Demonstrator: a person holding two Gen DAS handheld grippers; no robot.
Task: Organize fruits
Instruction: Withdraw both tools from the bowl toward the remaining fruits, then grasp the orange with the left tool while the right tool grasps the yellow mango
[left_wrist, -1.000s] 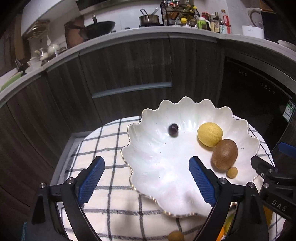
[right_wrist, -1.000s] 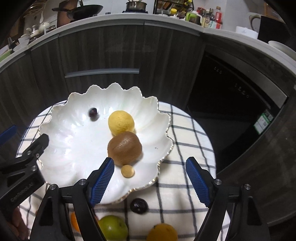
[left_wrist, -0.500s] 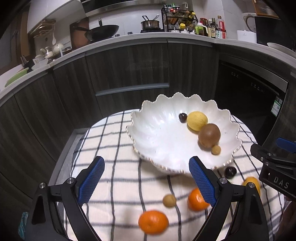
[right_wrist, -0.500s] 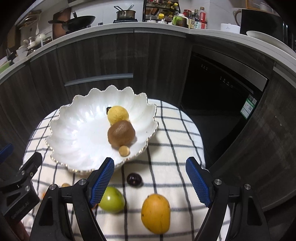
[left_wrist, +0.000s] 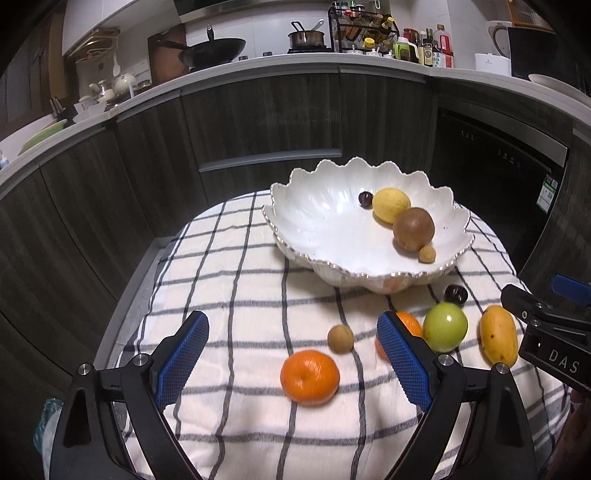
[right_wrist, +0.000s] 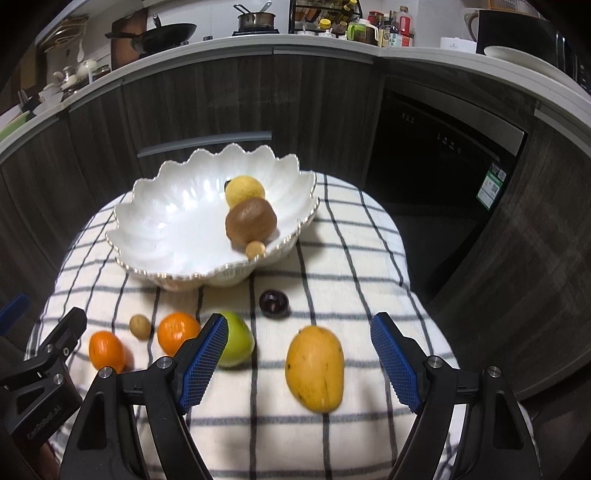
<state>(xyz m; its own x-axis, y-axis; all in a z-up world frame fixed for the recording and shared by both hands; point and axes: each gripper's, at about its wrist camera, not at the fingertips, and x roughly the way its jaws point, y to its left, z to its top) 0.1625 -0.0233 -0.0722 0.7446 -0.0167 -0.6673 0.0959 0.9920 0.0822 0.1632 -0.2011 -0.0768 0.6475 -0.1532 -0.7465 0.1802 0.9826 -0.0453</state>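
Note:
A white scalloped bowl (left_wrist: 317, 225) (right_wrist: 166, 229) sits on a checked cloth and holds a lemon (left_wrist: 390, 205), a kiwi (left_wrist: 413, 229), a small tan fruit (left_wrist: 427, 254) and a dark plum (left_wrist: 365, 198). On the cloth in front lie two oranges (left_wrist: 309, 376) (right_wrist: 178, 332), a small brown fruit (left_wrist: 340, 338), a green apple (left_wrist: 444, 326) (right_wrist: 238, 341), a mango (left_wrist: 498, 338) (right_wrist: 314, 367) and a dark plum (right_wrist: 273, 302). My left gripper (left_wrist: 291, 358) is open above the near orange. My right gripper (right_wrist: 299, 358) is open around the mango.
The cloth (left_wrist: 240, 295) covers a small round table with drop-offs on all sides. Dark kitchen cabinets (left_wrist: 258, 122) curve behind, with a built-in appliance (right_wrist: 443, 155) at right. The counter above carries a wok, pots and bottles.
Both grippers have pulled back and away from the bowl. The loose fruits on the cloth in front of the bowl have come into view. Both stay open.

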